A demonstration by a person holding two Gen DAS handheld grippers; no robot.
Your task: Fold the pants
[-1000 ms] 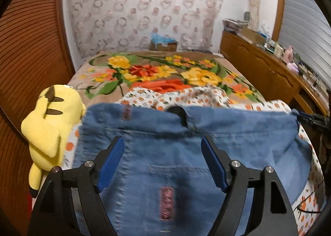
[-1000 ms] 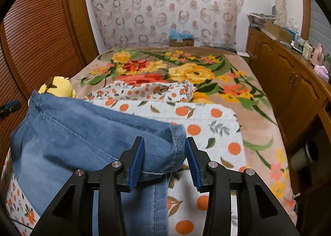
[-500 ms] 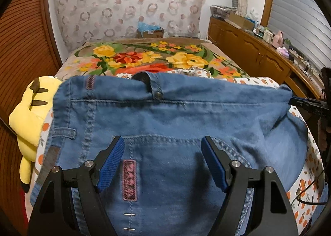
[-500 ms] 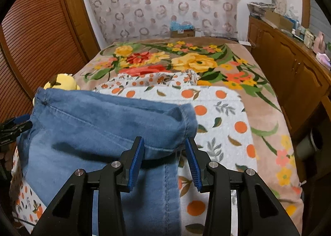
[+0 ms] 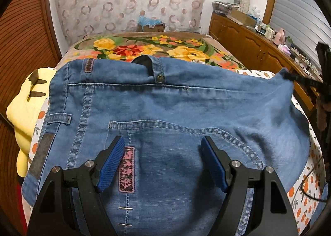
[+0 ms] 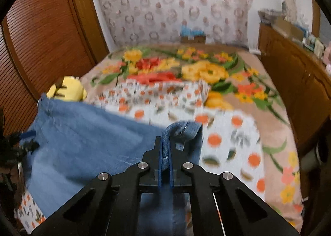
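Note:
Blue denim pants (image 5: 165, 116) lie spread on the bed, waistband away from me, back pocket and pink label toward me. My left gripper (image 5: 163, 161) is open just above the pocket area, its blue pads on either side and holding nothing. My right gripper (image 6: 164, 153) is shut on a folded edge of the pants (image 6: 82, 149) at their right corner, lifting it a little. In the left wrist view the right gripper (image 5: 289, 75) shows pinching that far right corner.
A yellow plush toy (image 5: 24, 107) lies at the bed's left edge beside the pants. An orange-dotted white sheet (image 6: 227, 132) and a floral blanket (image 6: 186, 70) cover the bed. A wooden cabinet (image 5: 258, 49) runs along the right; a slatted wooden door (image 6: 41, 39) is on the left.
My right gripper has closed on the pants edge and lifted it. My left gripper has moved forward over the pants, staying open.

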